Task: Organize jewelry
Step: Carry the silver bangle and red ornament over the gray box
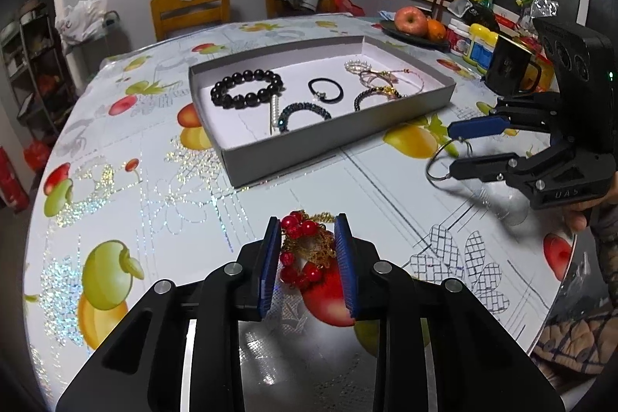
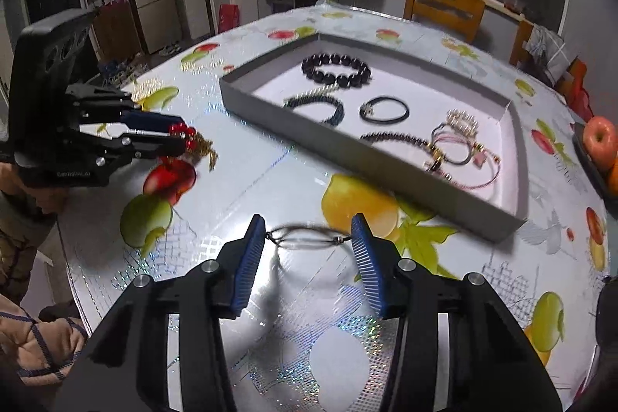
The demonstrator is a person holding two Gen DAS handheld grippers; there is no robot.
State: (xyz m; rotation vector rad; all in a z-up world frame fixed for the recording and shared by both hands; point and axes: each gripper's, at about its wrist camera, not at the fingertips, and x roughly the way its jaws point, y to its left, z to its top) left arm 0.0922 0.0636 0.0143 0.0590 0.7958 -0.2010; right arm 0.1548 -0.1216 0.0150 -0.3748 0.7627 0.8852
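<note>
A grey cardboard tray (image 1: 309,145) (image 2: 270,111) holds a black bead bracelet (image 1: 247,88) (image 2: 336,68), a black hair tie (image 1: 326,90) (image 2: 384,110) and several other bracelets. My left gripper (image 1: 308,238) (image 2: 181,138) is open around a red-bead and gold-chain necklace (image 1: 307,250) (image 2: 193,141) lying on the table in front of the tray. My right gripper (image 2: 309,238) (image 1: 452,149) holds a thin silver wire bangle (image 2: 309,237) (image 1: 444,161) between its fingertips, just above the table to the tray's right.
The round table has a fruit-print cloth (image 1: 116,180). A plate with an apple and an orange (image 1: 415,22) (image 2: 600,141), jars (image 1: 477,45) and a black mug (image 1: 510,70) stand behind the tray. Wooden chairs (image 1: 189,8) (image 2: 444,6) line the far edge.
</note>
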